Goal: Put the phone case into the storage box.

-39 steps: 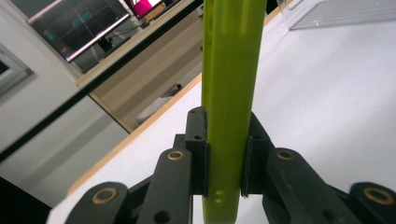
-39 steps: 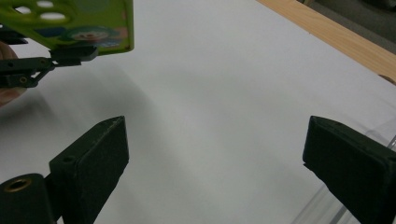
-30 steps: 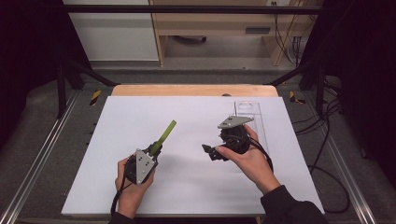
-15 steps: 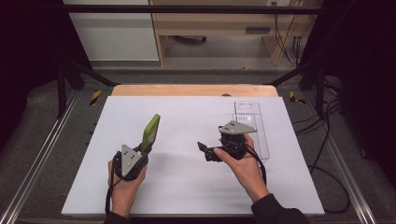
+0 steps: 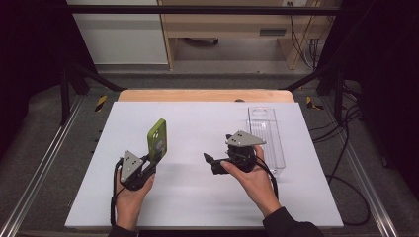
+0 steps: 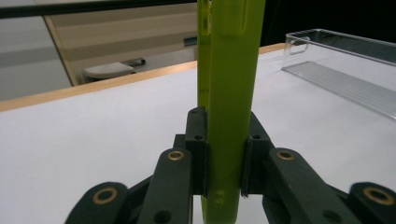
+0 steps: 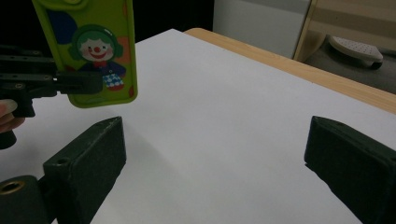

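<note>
A lime-green phone case [image 5: 157,140] stands upright above the white table [image 5: 197,202], gripped near its lower end by my left gripper [image 5: 150,160], which is shut on it. The left gripper view looks along the case's thin edge [image 6: 229,88], with both pads pressed on it. My right gripper [image 5: 210,163] points left toward the case, a short gap away. Its jaws have just been opening and nothing is between them [image 7: 215,140]. In the right gripper view the case [image 7: 93,51] shows a clown picture on its back.
A clear plastic tray [image 5: 267,138] lies on the table's right side, just behind my right hand, and appears at the right of the left gripper view [image 6: 345,70]. The table's wooden far edge [image 5: 207,95] runs across the back.
My left hand has turned the case from edge-on and tilted to upright with its broad face showing. My right hand has shifted slightly toward the front.
</note>
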